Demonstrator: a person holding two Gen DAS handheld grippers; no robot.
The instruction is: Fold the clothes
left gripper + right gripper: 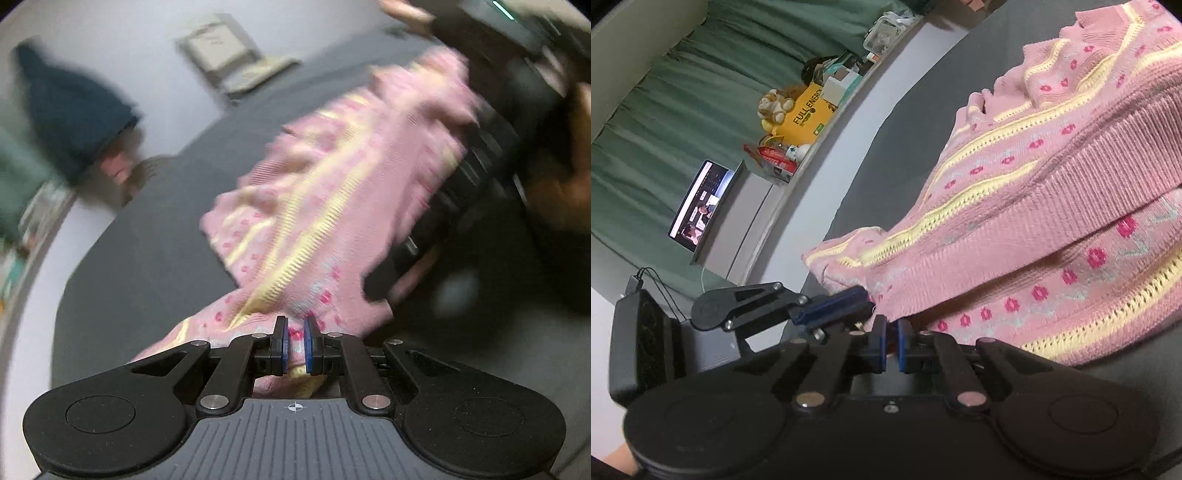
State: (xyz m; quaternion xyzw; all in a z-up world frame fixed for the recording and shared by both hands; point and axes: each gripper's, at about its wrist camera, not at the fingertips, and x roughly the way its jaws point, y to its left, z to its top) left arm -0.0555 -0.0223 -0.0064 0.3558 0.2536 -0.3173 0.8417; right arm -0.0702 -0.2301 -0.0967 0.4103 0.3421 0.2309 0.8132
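One pink knitted sweater with yellow stripes and red flowers (1052,206) lies on the dark grey desk (916,122); the left claw (295,341) and right claw (892,345) each pinch its edge.

— What colours does the sweater (1052,206) carry?
— Pink knit, ribbed at the hem; pale yellow openwork stripes run across it; rows of small deep-pink flowers with faint grey-green stems sit between the stripes.
— And the bench (886,155)?
— Dark grey top; a lighter grey border.
— The tools?
— The left gripper (295,343) and the right gripper (892,345) are black with blue pads.
— Behind?
— A green curtain (665,110); a yellow box (809,110) with dark lettering.
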